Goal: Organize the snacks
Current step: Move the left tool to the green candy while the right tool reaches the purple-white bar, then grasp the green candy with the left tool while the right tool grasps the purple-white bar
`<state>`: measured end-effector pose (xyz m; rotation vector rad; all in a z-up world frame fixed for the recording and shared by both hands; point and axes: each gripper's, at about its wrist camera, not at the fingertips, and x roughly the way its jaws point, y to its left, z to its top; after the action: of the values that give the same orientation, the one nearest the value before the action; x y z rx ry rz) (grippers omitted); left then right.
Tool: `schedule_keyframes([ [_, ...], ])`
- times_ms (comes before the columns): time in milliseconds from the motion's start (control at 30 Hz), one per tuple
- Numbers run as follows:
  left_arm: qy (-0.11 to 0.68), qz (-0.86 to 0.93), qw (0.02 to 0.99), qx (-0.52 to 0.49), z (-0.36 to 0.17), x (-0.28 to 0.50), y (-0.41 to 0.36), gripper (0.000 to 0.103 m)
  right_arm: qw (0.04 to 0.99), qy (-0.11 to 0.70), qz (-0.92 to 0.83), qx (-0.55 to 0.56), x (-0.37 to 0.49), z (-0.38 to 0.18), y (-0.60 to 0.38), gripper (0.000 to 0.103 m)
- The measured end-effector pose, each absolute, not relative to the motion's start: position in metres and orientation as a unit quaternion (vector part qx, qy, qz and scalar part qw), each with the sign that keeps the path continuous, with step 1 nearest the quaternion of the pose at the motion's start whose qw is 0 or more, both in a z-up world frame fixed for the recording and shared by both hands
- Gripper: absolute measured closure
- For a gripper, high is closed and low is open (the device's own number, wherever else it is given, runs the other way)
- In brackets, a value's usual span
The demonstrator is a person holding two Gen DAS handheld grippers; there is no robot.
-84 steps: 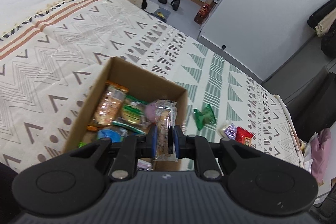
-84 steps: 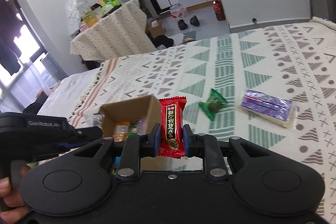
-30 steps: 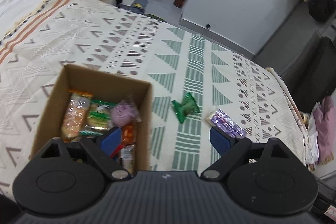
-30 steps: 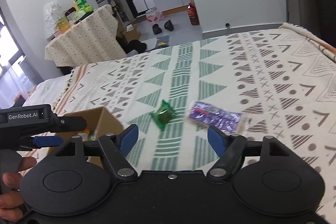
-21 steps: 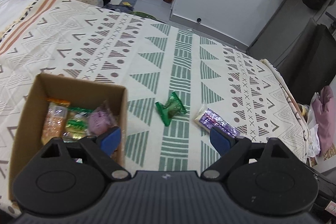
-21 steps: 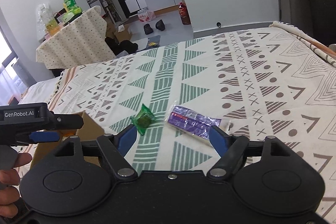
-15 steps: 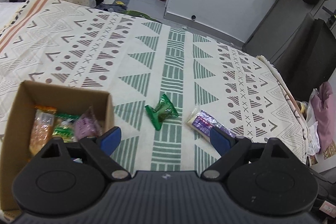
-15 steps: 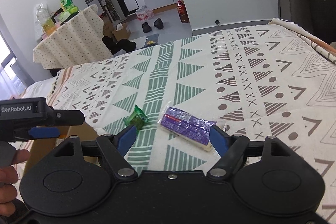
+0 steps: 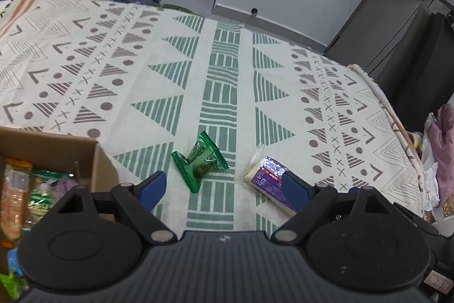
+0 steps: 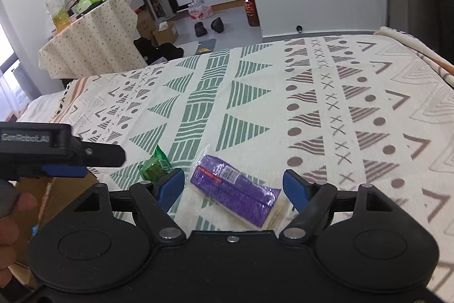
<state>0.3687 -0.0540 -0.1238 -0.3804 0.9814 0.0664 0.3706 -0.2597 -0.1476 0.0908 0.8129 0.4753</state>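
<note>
Left wrist view first: we see the green candy lying on the patterned bedspread, in the gap ahead of our left gripper, nearer its left finger than its right one. Its wrapper ends are flared and it sits tilted across a green striped band. Just beside it, to the right, lies the purple bar in a clear wrapper; our right finger covers part of its near end in this view, though we cannot tell whether they touch. Both fingers stand wide apart and hold nothing.

To the left, the cardboard box sits on the bedspread with several wrapped snacks inside, its near corner close to our left finger.

From the right wrist view, the purple bar lies squarely between the spread fingers of our right gripper, which is empty too. The green candy sits just beyond that gripper's left finger. At the left edge we see the left gripper's body and a hand on its handle, with the box below it.
</note>
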Motion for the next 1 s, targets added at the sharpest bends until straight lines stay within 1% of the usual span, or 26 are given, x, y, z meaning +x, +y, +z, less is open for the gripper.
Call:
schedule_keyframes([
  [167, 0.478, 0.035, 0.859, -0.18, -0.143, 0.384, -0.054, 0.017, 0.885, 0.394, 0.242, 0.056, 0.383, -0.161, -0.255, 0.028],
  [333, 0.486, 0.041, 0.855, -0.176, -0.156, 0.397, -0.051, 0.017, 0.879, 0.402, 0.253, 0.038, 0.391, -0.173, -0.242, 0.028],
  [433, 0.491, 0.042, 0.853, -0.172, -0.164, 0.404, -0.051, 0.017, 0.873, 0.419, 0.247, 0.043, 0.397, -0.181, -0.241, 0.028],
  [533, 0.497, 0.041, 0.853, -0.155, -0.173, 0.41, -0.055, 0.017, 0.864, 0.435, 0.253, 0.026, 0.397, -0.188, -0.238, 0.032],
  [633, 0.502, 0.047, 0.85, -0.153, -0.182, 0.415, -0.055, 0.017, 0.841, 0.479, 0.251, 0.027, 0.397, -0.2, -0.238, 0.034],
  [700, 0.504, 0.055, 0.849, -0.15, -0.188, 0.418, -0.055, 0.017, 0.841, 0.477, 0.255, 0.011, 0.393, -0.202, -0.236, 0.034],
  [800, 0.505, 0.065, 0.848, -0.149, -0.196, 0.42, -0.055, 0.017, 0.843, 0.477, 0.25, 0.004, 0.391, -0.201, -0.235, 0.044],
  [833, 0.504, 0.07, 0.848, -0.15, -0.198, 0.42, -0.054, 0.018, 0.842, 0.478, 0.251, 0.007, 0.391, -0.201, -0.236, 0.052],
  [867, 0.503, 0.074, 0.847, -0.153, -0.199, 0.419, -0.054, 0.022, 0.841, 0.478, 0.251, 0.008, 0.39, -0.201, -0.237, 0.059],
  [900, 0.501, 0.078, 0.848, -0.157, -0.2, 0.419, -0.053, 0.027, 0.84, 0.48, 0.252, 0.009, 0.39, -0.201, -0.237, 0.06],
  [933, 0.499, 0.082, 0.848, -0.159, -0.2, 0.419, -0.052, 0.031, 0.84, 0.48, 0.253, 0.01, 0.39, -0.201, -0.238, 0.062],
  [1000, 0.495, 0.086, 0.849, -0.162, -0.2, 0.418, -0.052, 0.049, 0.839, 0.482, 0.253, 0.011, 0.39, -0.201, -0.239, 0.065],
])
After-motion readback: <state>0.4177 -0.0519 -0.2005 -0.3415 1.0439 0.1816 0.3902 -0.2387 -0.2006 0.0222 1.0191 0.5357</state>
